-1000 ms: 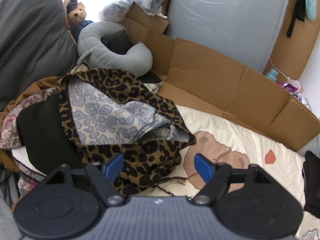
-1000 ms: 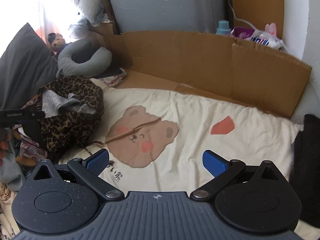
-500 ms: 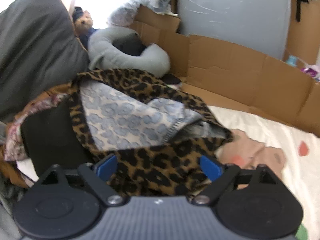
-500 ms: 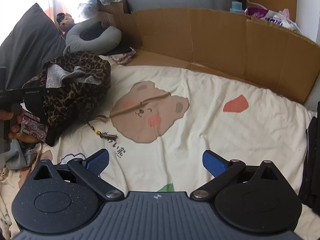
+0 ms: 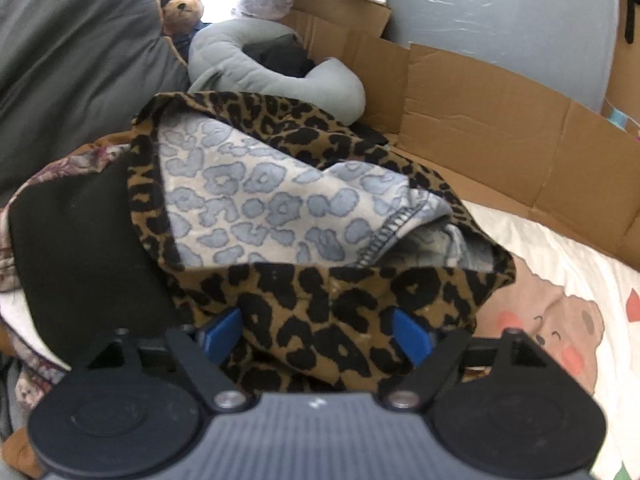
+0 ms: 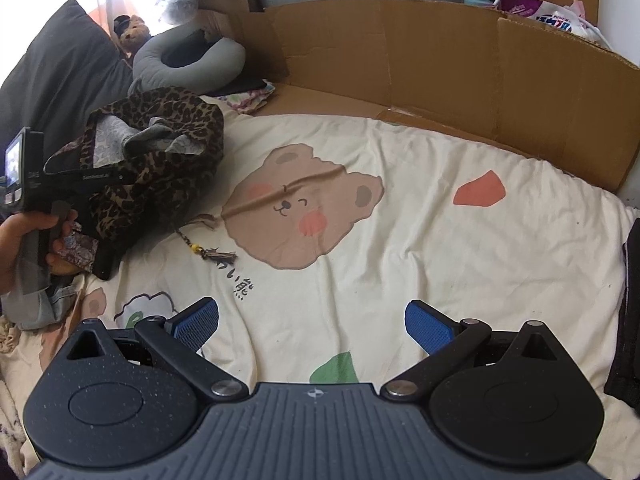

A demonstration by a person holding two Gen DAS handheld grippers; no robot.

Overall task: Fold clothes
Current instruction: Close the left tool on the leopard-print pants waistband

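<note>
Left claw (image 5: 316,334) closing around leopard top (image 5: 320,320), contact unclear; only right view shows hand (image 6: 20,240). Right claw (image 6: 312,322) agape over bare quilt (image 6: 400,240).

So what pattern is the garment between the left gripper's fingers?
Brown and black leopard print, clearest in the left wrist view.

cream bear-print bed cover (image 6: 400,240) under leopard-print garment (image 6: 160,152), clothes pile (image 5: 72,240)
</note>
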